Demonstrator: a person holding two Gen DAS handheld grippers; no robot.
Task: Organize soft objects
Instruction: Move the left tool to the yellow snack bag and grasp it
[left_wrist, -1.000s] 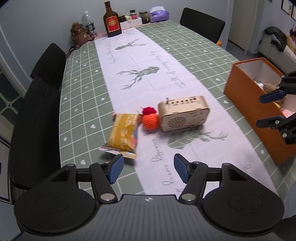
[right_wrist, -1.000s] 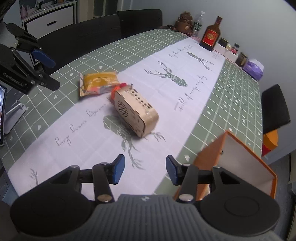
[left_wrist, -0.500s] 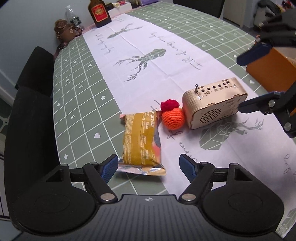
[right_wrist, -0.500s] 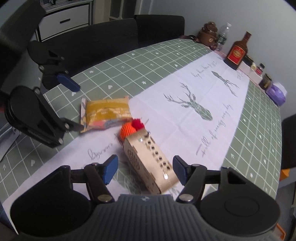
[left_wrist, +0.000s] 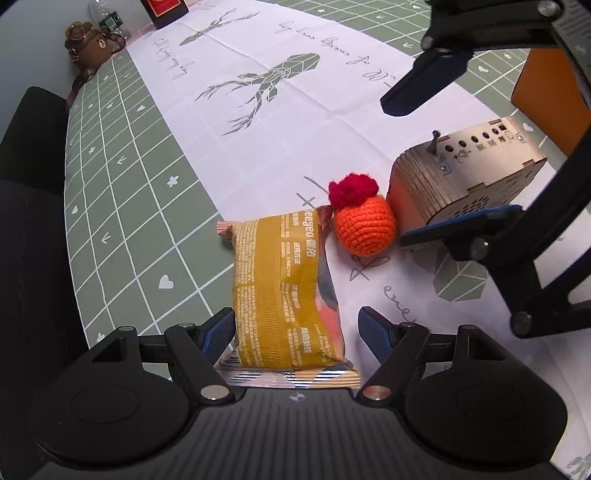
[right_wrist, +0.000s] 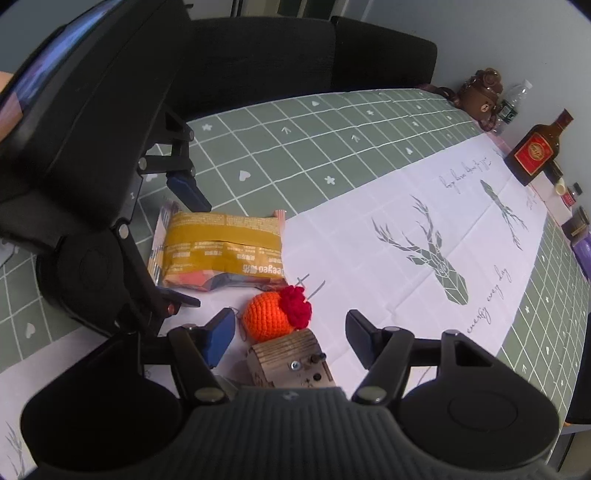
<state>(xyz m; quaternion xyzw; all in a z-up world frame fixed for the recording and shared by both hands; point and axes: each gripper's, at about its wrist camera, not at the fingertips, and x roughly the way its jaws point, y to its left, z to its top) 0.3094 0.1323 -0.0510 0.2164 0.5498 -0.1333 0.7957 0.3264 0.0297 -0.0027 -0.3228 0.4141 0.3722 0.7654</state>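
Your left hand-held gripper (left_wrist: 296, 329) stood open astride the packet (left_wrist: 281, 291), near on the bench (left_wrist: 122, 206); the right (right_wrist: 290, 334), open, straddled the box (right_wrist: 291, 363). The packet looked light and crinkly: pinch mid-body.

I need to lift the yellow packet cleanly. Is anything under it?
A striped flat edge pokes out beneath the packet, at its near end. What it is, and how far it reaches, is covered.
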